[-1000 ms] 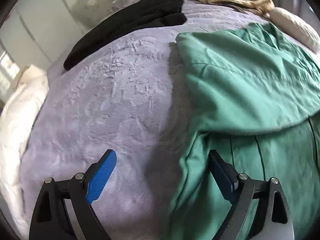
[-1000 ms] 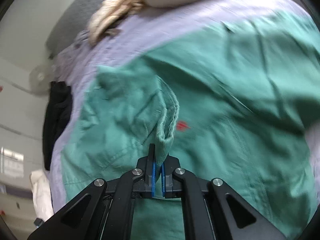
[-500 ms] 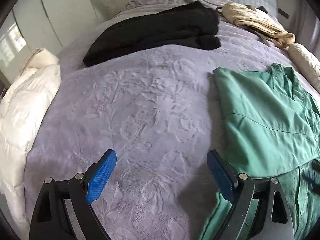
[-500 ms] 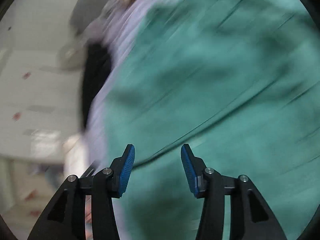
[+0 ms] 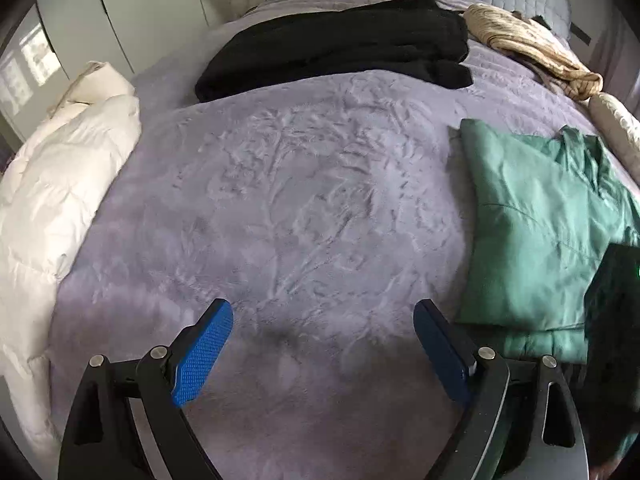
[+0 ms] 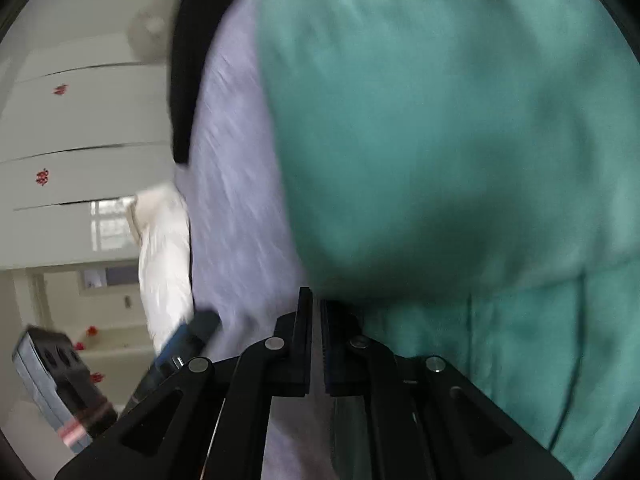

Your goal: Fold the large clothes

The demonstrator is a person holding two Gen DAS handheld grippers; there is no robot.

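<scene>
A green garment (image 5: 532, 224) lies partly folded on the purple bedspread (image 5: 304, 208), at the right of the left wrist view. My left gripper (image 5: 322, 348) is open and empty, over bare bedspread to the left of the garment. In the right wrist view the green garment (image 6: 440, 132) fills the blurred frame. My right gripper (image 6: 316, 316) has its jaws nearly together with a thin gap, at the garment's near left edge; nothing shows between them. The dark shape at the right edge of the left wrist view is the right gripper's body (image 5: 612, 304).
A black garment (image 5: 340, 44) lies at the far side of the bed, a beige garment (image 5: 532, 44) at the far right. A white duvet (image 5: 52, 184) is bunched on the left edge. White wardrobe doors (image 6: 80, 120) stand beyond the bed.
My right gripper let go of the green fold, opened, then closed again empty near the garment's left edge. My left gripper moved left, off the garment, and stayed open.
</scene>
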